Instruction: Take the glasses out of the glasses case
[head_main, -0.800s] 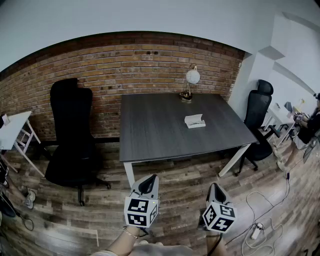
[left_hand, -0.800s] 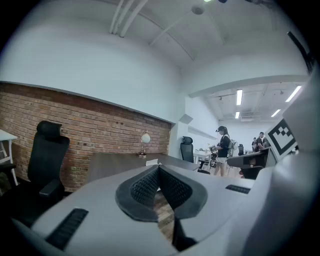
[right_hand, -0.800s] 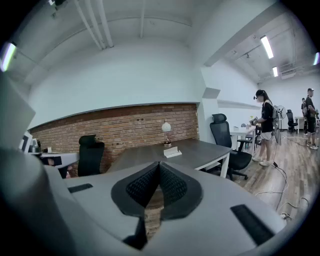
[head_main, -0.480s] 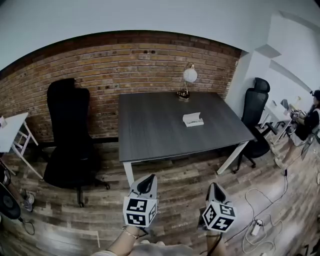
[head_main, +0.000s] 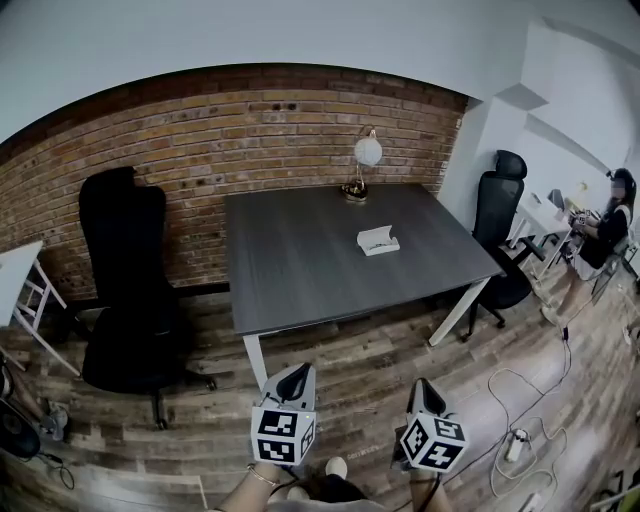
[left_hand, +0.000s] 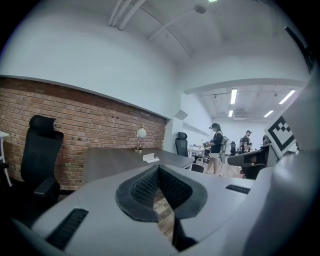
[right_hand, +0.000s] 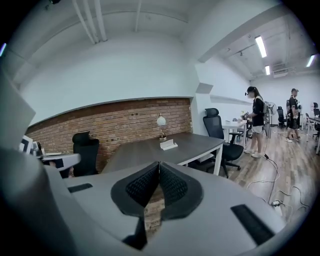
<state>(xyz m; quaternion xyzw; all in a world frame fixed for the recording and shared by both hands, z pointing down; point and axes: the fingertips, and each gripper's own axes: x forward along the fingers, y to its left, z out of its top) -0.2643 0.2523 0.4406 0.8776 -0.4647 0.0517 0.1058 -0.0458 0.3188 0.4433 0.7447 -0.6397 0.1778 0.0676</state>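
Dark grey table (head_main: 300, 260), red-brown brick wall (head_main: 240, 120)

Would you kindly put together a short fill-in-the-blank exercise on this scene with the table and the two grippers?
1. The wall behind the table is built of ___.
2. The glasses case lies ___ the table, near the lamp.
3. Both shut, the left gripper and the right gripper hold ___.
Missing words: brick; on; nothing.
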